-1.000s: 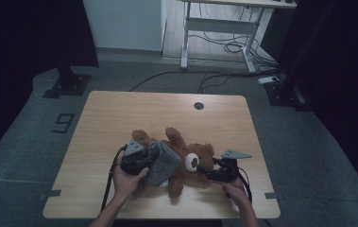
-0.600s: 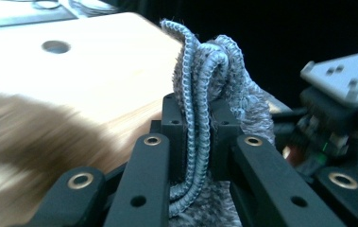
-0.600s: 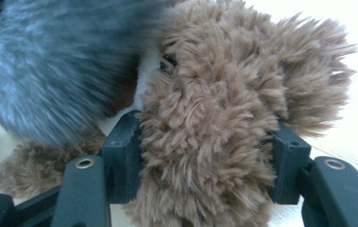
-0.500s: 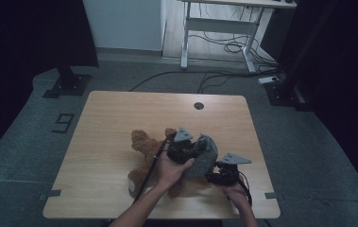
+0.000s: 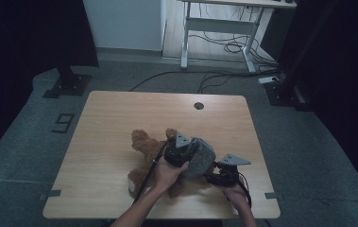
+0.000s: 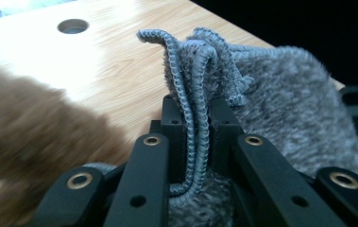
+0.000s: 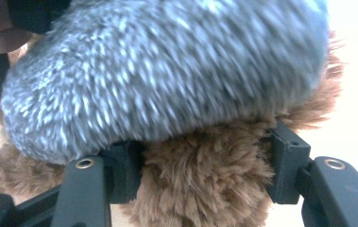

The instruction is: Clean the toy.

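A brown teddy bear lies on the wooden table, near the front edge. A grey knitted hat covers its head end. My left gripper is shut on the hat's ribbed edge, with the hat's body hanging to the right of the jaws. My right gripper sits just right of the hat, and its jaws have just been closing. In the right gripper view they press on the bear's brown fur below the hat.
A round cable hole sits near the table's far edge. A white desk frame and loose cables are on the floor behind. Black stand bases flank the table.
My left hand has carried the hat rightwards across the bear, from its left side to its head beside the right gripper. The right hand has stayed put.
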A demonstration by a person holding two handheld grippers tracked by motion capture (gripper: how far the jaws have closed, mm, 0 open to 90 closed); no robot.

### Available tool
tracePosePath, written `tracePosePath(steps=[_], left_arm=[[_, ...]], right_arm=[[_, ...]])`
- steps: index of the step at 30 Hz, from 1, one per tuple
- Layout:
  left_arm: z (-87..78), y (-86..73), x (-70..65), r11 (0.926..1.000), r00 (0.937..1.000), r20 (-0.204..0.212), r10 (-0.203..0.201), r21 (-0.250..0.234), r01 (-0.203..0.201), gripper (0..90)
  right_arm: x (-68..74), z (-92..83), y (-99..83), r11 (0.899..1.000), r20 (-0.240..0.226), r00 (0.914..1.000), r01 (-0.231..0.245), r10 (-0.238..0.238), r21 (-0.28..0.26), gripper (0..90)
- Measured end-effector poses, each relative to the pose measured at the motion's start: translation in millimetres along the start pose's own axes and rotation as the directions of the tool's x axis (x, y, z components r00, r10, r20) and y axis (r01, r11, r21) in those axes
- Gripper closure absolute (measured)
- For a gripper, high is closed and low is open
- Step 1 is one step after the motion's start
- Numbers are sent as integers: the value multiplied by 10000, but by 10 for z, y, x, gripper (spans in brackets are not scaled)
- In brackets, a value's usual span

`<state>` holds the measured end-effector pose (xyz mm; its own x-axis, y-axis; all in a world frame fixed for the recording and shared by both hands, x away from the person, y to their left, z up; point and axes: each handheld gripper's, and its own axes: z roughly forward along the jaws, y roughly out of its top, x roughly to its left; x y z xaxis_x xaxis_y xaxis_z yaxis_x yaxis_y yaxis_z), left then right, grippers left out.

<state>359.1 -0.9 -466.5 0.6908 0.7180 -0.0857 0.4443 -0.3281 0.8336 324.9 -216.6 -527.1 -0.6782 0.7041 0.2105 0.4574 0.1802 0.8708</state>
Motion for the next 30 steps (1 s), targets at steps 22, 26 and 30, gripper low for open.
tracePosePath(steps=[22,26,30], left_arm=[[-801,-443,533,9986,9928,-1170,-248,-492,192,797],[-937,-571,685,9975,9877,-1479,-498,-572,418,798],[-1012,-698,878,9918,9815,-1496,-1196,-623,1114,798]], right_arm=[[-51,-8,-34,9990,-265,9990,-370,364,-243,393],[-54,-8,-35,9990,-282,9990,-367,360,-256,392],[-57,-5,-34,9990,-291,9990,-349,340,-288,392]])
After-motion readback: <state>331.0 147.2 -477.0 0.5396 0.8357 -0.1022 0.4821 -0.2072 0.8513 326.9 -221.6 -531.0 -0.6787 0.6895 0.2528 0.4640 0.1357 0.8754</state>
